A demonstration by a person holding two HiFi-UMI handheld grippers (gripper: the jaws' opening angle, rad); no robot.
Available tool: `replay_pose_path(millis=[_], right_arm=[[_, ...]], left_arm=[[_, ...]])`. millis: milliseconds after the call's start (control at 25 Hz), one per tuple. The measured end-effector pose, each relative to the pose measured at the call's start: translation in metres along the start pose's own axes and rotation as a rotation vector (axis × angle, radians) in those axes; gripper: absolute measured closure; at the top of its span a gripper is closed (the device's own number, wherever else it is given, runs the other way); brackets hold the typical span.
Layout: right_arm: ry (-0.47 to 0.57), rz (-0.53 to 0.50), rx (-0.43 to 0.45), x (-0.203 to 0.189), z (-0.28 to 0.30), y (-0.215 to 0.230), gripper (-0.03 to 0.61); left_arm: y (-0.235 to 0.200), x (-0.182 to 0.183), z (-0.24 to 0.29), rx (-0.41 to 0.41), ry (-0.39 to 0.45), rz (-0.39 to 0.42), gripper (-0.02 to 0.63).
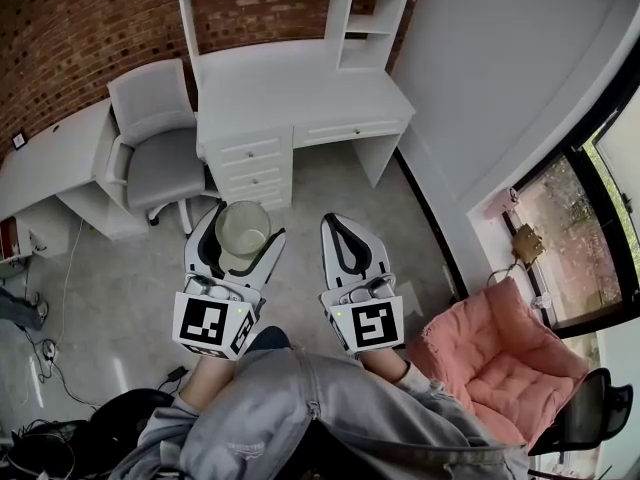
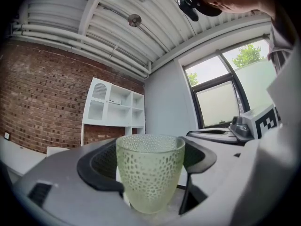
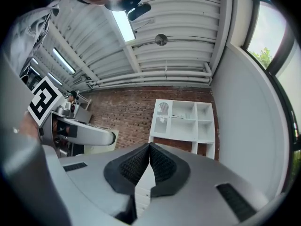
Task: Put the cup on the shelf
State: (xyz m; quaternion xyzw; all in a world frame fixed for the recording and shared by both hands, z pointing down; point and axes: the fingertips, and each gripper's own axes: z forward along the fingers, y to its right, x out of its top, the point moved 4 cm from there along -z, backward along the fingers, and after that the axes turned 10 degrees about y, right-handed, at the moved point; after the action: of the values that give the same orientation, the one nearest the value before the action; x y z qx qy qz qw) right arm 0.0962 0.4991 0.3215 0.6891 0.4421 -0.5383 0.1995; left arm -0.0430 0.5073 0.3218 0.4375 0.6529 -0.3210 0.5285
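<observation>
Glass cup (image 2: 149, 178) stands upright, clamped between the jaws of the left gripper (image 1: 243, 230). Shelf (image 1: 366, 16) lies ahead, well apart, above the desk (image 1: 290, 93). Right gripper (image 3: 149, 150) is closed, empty.

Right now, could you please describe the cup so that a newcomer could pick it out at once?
In front of the white desk against the brick wall are two grippers. The cup, pale green dimpled glass, sits in the left gripper; the right gripper is shut and empty.
</observation>
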Motion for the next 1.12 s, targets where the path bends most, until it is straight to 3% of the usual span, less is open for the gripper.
replay_pose_path(millis=[480,840,1120], right_arm=[[-0.030,0.057,-0.019,-0.043,0.053,0.016,0.551],[-0.046,0.057,-0.032,-0.088,0.135,0.053,0.551],[-0.058,0.064,-0.111,-0.120,0.197,0.090,0.551]], left_arm=[[-0.044,-0.025,0.042,-0.015,-0.002,-0.013,0.225],[-0.101,-0.056,0.119,-0.030,-0.011,-0.021,0.225],[-0.146,-0.069,0.178,-0.074,-0.002,-0.030,0.225]])
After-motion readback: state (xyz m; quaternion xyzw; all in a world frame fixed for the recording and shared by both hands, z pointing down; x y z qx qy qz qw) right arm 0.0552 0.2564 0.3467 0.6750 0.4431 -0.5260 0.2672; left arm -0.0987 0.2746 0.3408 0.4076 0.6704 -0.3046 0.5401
